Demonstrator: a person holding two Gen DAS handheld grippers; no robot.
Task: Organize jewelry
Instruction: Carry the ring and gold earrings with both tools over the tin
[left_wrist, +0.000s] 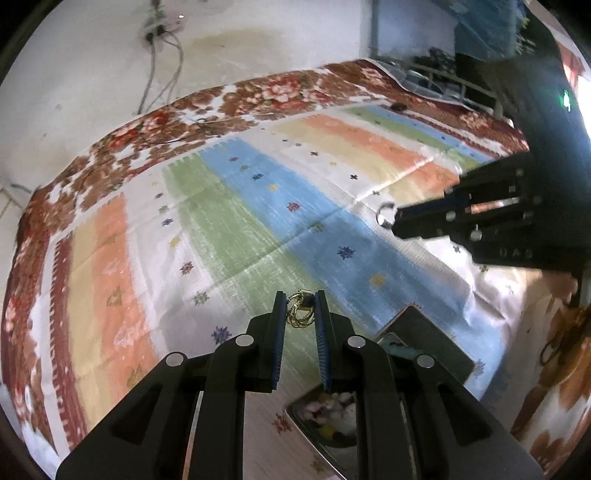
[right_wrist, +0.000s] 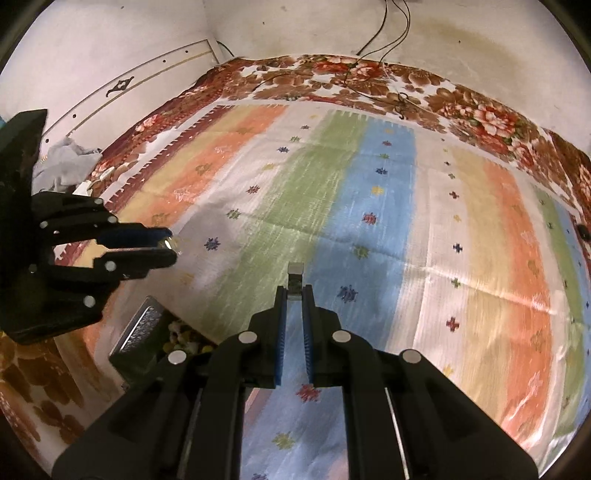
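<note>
My left gripper (left_wrist: 300, 303) is shut on a bunch of thin gold hoop earrings (left_wrist: 300, 313), held above the striped cloth. It also shows at the left of the right wrist view (right_wrist: 170, 246), with the gold glinting at its tips. My right gripper (right_wrist: 294, 291) is shut on a small silver ring (right_wrist: 295, 274) that sticks out past its fingertips. It shows in the left wrist view (left_wrist: 394, 218) at the right, with the ring (left_wrist: 385, 214) at its tip. An open jewelry box (left_wrist: 424, 332) lies below both grippers.
A striped multicolour cloth (right_wrist: 369, 192) covers a bed with a brown floral sheet (right_wrist: 332, 74). The box's tray (right_wrist: 177, 332) holds small mixed trinkets. Cables (right_wrist: 384, 40) hang on the far wall. A grey rag (right_wrist: 66, 166) lies at the far left.
</note>
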